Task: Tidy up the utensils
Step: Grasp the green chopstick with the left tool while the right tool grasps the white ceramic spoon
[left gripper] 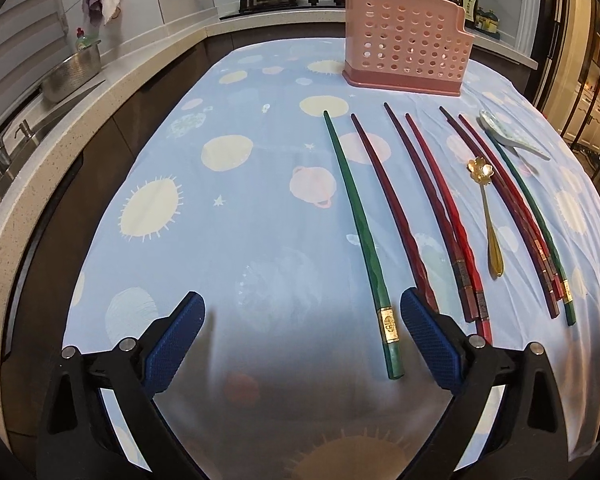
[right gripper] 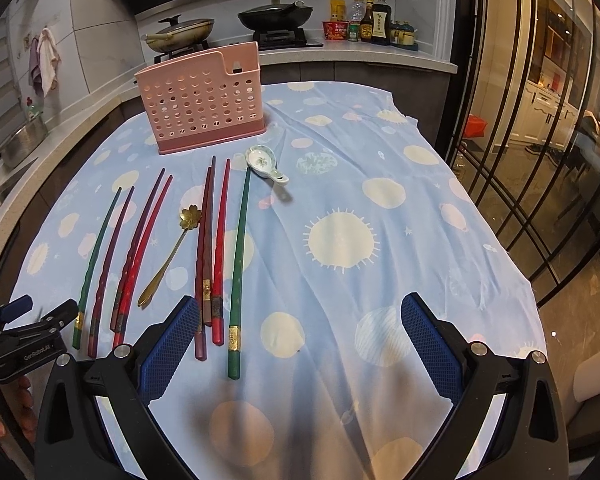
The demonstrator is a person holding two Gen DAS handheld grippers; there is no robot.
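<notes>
**Eight chopsticks and two spoons lie in a row, butt ends toward two released grippers**

The left gripper (left gripper: 302, 334) hovers low over the blue planet-print tablecloth (left gripper: 236, 184), jaws spread wide with nothing between them. The leftmost dark green chopstick with a gold band (left gripper: 358, 236) lies just inside its right-hand finger, butt end at about 5 o'clock, tip running away toward 12 o'clock. This gripper looks the nearer one to it, and a small shift to 3 o'clock would likely centre the stick between the jaws.

Left to right, the row reads: that green chopstick, a maroon chopstick (left gripper: 392, 208), a pair of maroon and bright red chopsticks (left gripper: 432, 208), a gold flower-bowled metal spoon (left gripper: 487, 216), three red and maroon chopsticks bunched together (right gripper: 214, 248), and a second green gold-banded chopstick (right gripper: 239, 256). A white ceramic soup spoon with a green pattern (right gripper: 265, 163) sits at the far end of that last stick. Count: eight chopsticks, two spoons.

All chopsticks share roughly one long axis, pointing toward the pink perforated plastic utensil caddy (right gripper: 199, 104), which stands upright at 12 o'clock and appears to hold nothing yet.

The right gripper (right gripper: 296, 340) is likewise released, over bare cloth, with the second green chopstick inside its left finger, at about 10 o'clock.
</notes>
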